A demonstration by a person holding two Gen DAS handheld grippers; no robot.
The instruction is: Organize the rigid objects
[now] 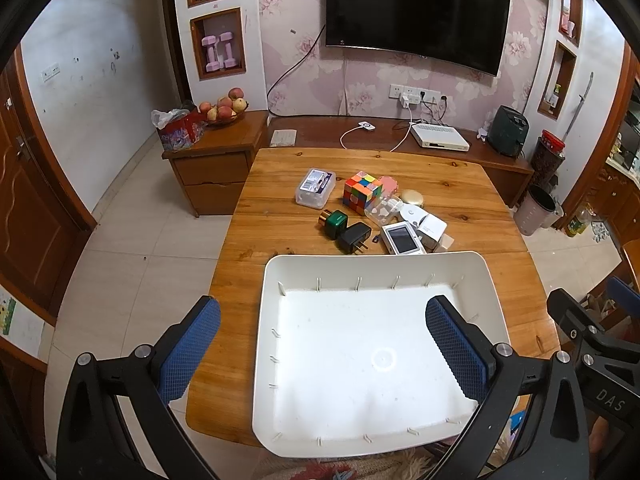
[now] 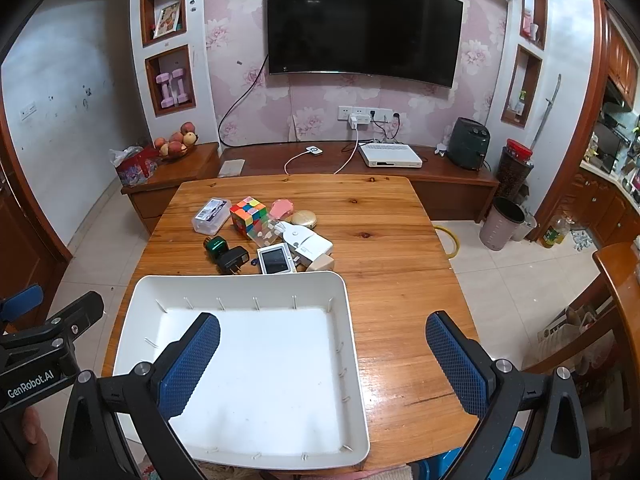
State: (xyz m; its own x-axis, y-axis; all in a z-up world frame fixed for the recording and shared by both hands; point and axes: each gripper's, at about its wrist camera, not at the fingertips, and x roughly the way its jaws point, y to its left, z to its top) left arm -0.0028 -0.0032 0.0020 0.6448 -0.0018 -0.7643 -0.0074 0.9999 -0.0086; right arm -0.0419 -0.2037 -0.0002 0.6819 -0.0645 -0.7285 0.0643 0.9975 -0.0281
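Left gripper (image 1: 323, 348): held above the near end of the table, fingers spread wide with nothing between the blue pads (image 1: 191, 346); its black frame also shows at the left edge of the right wrist view.
Right gripper (image 2: 323, 360): likewise spread wide and empty, hovering over the tray's right side and the bare wood beside it.
Tray (image 1: 372, 266): white, shallow, rectangular, with small ribs along the inner walls; it sits at the near edge of the wooden table (image 2: 392, 240), and nothing lies inside it.
Objects to sort: a loose cluster just beyond the tray's far wall, all on the tabletop.
Black plug adapter (image 1: 354, 238): nearest the tray on the left, prongs pointing toward it.
Green box (image 1: 335, 224): touching the adapter, a gold-coloured end facing left.
Small screen device (image 1: 402, 239): white frame, dark screen up, lying against the tray's far rim.
White box (image 2: 316, 249): just right of the device, with a beige block near it.
Clear case (image 1: 315, 187): farther back on the left, labelled lid up, apart from the others.
Puzzle cube (image 1: 362, 192): multicoloured, in the middle of the cluster.
Pink item (image 2: 281, 209) and gold round compact (image 2: 305, 218): behind the cube, side by side.
Background: low cabinet with a fruit bowl (image 1: 224, 112), wall-mounted television (image 2: 362, 28).
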